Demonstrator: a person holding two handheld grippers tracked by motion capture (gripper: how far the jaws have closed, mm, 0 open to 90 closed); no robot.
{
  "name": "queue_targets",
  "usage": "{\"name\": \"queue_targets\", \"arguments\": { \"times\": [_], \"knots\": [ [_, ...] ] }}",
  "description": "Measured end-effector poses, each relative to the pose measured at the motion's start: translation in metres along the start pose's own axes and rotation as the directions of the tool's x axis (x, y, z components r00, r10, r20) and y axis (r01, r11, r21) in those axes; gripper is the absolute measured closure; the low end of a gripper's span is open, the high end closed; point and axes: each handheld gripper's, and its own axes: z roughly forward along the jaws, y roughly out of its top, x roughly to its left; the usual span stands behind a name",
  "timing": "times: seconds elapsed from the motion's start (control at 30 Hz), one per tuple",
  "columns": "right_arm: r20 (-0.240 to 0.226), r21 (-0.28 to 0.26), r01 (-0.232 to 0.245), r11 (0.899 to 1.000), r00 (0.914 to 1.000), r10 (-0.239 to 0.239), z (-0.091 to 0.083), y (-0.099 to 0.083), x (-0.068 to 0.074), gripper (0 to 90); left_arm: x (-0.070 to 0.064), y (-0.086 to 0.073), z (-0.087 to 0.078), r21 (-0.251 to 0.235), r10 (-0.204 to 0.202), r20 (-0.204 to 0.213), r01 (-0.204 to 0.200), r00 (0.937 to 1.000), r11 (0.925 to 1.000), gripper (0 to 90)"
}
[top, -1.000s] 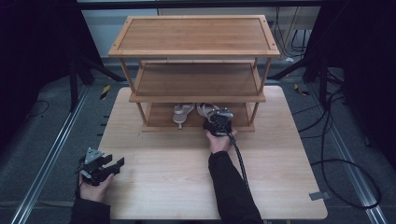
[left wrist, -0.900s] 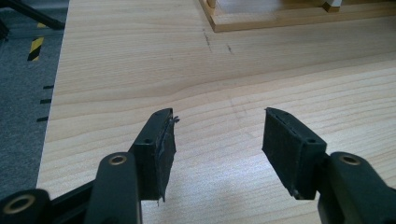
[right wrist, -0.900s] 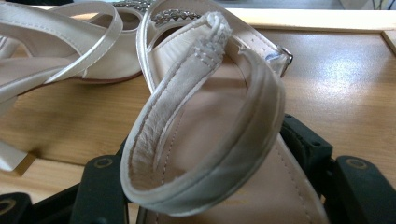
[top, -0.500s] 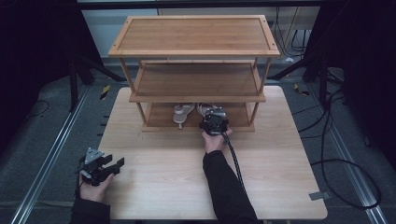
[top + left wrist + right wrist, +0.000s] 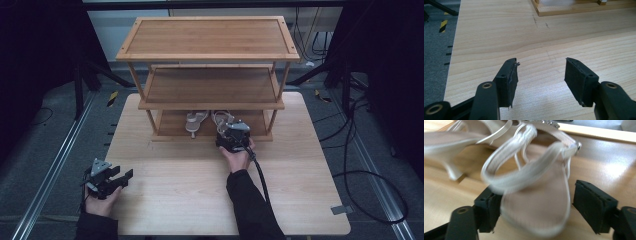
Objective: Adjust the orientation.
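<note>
Two pale strappy sandals lie on the bottom tier of a three-tier wooden shelf (image 5: 210,55): one further left (image 5: 196,120), one beside it (image 5: 221,119). My right gripper (image 5: 228,129) reaches into that tier. In the right gripper view its jaws stand open on either side of the heel end of the nearer sandal (image 5: 536,195); the right jaw is clearly apart from it. The other sandal (image 5: 454,140) lies blurred at the upper left. My left gripper (image 5: 125,176) rests open and empty over the table's front left, with bare wood between its fingers (image 5: 540,75).
The shelf stands at the back of the wooden table (image 5: 190,200), and its top and middle tiers are bare. Its front base rail (image 5: 579,10) runs across the far side of the left gripper view. Black cables (image 5: 360,190) trail on the floor to the right.
My right gripper has shifted only slightly at the bottom tier, staying around the sandal. The left gripper has not moved.
</note>
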Motion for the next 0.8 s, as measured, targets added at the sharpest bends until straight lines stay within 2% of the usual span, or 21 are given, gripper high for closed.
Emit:
{"name": "queue_targets", "arguments": {
  "times": [0.03, 0.1, 0.23, 0.3, 0.47, 0.57, 0.77, 0.8],
  "knots": [
    [0.000, 0.000, 0.000, 1.000, 1.0000, 0.000, 0.000, 0.000, 0.000, 27.4, 0.000, 0.000, 0.000, 0.000, 0.000, 0.000, 0.000, 1.0000, 1.0000, 42.7],
    [-0.017, 0.004, 0.006, 1.000, 0.9998, -0.006, -0.005, -0.009, -0.001, 35.5, -0.001, 0.000, 0.000, 0.000, 0.003, 0.000, -0.003, 1.0000, 1.0000, 42.7],
    [-0.024, 0.030, 0.016, 0.999, 0.9996, -0.015, 0.001, -0.019, -0.002, 48.8, 0.000, 0.000, 0.000, 0.001, 0.000, 0.000, 0.000, 1.0000, 1.0000, 42.8],
    [-0.027, 0.026, 0.015, 1.000, 0.9995, -0.014, 0.004, -0.021, -0.002, 59.9, 0.000, 0.000, 0.000, 0.000, -0.002, -0.001, 0.002, 1.0000, 1.0000, 42.9],
    [-0.036, 0.055, -0.003, 0.999, 0.9993, 0.005, 0.010, -0.020, -0.001, 74.8, 0.001, 0.000, 0.000, 0.001, -0.002, 0.000, 0.002, 1.0000, 1.0000, 43.0],
    [-0.026, 0.041, 0.018, 0.999, 0.9995, -0.017, 0.010, -0.019, 0.001, 76.9, 0.000, 0.000, 0.000, 0.000, 0.000, 0.001, 0.000, 1.0000, 1.0000, 43.1],
    [-0.052, 0.028, 0.036, 0.999, 0.9980, -0.034, 0.013, -0.011, 0.010, 77.2, 0.000, 0.000, 0.000, 0.000, 0.000, -0.001, 0.000, 1.0000, 1.0000, 43.0],
    [-0.058, 0.025, 0.037, 0.999, 0.9977, -0.036, 0.016, -0.008, 0.015, 77.1, 0.000, 0.000, 0.000, -0.001, -0.001, 0.000, 0.001, 1.0000, 1.0000, 43.0]
  ]
}}
